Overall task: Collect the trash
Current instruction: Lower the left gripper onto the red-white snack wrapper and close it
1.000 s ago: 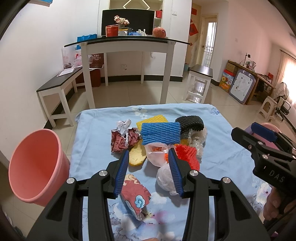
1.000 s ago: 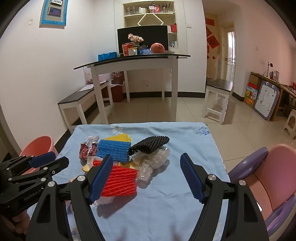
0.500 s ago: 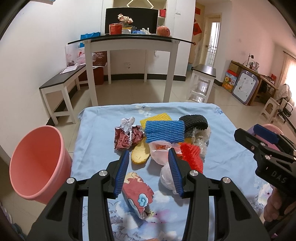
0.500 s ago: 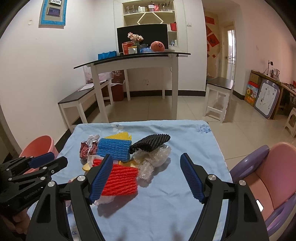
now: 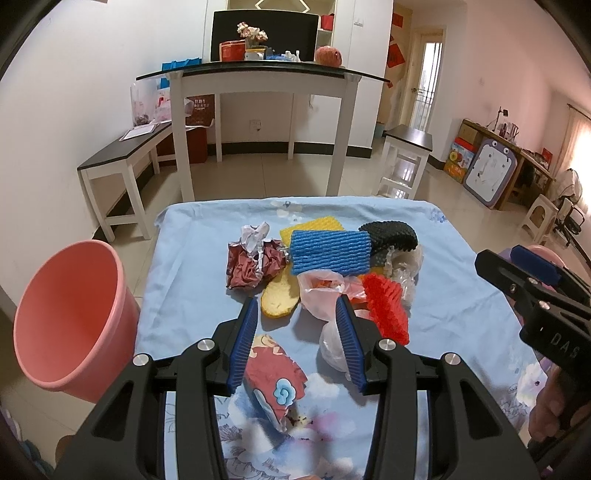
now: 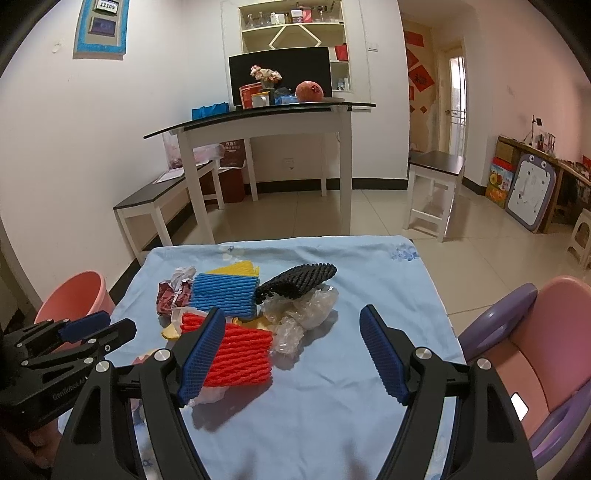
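The left gripper (image 5: 295, 345) hangs with jaws apart over a red wrapper (image 5: 275, 373); pink bucket (image 5: 70, 317) at left.

Pink bucket (image 6: 72, 295): in the right wrist view, lower part hidden behind left gripper (image 6: 92, 332) at 9 o'clock. Yellow foam net (image 5: 312, 226): mostly covered by blue foam net (image 5: 330, 252). White plastic bag (image 5: 332, 347): partly behind a blue finger pad (image 5: 349, 347). Pink chair (image 6: 546, 343): cut off at 4 o'clock. Shelf jars (image 6: 291, 14): too small to identify.
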Action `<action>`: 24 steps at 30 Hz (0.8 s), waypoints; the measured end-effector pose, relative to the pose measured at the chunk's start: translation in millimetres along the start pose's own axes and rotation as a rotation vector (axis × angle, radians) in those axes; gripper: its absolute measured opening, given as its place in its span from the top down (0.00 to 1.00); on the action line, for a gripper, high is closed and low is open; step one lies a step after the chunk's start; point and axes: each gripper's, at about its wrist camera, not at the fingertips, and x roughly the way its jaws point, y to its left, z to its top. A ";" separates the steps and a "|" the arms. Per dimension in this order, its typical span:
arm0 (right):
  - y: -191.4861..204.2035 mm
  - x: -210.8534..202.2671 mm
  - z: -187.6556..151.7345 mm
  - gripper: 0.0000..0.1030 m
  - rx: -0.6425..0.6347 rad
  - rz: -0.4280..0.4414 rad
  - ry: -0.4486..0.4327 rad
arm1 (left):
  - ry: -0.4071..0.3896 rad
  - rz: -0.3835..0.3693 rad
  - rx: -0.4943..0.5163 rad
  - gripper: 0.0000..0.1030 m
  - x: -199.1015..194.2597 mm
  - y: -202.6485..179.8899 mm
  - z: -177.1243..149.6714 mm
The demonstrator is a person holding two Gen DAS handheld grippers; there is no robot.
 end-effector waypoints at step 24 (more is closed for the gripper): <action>-5.3 1.6 -5.8 0.28 0.012 0.009 -0.002 | 0.012 0.019 -0.006 0.57 1.8 4.7 -11.7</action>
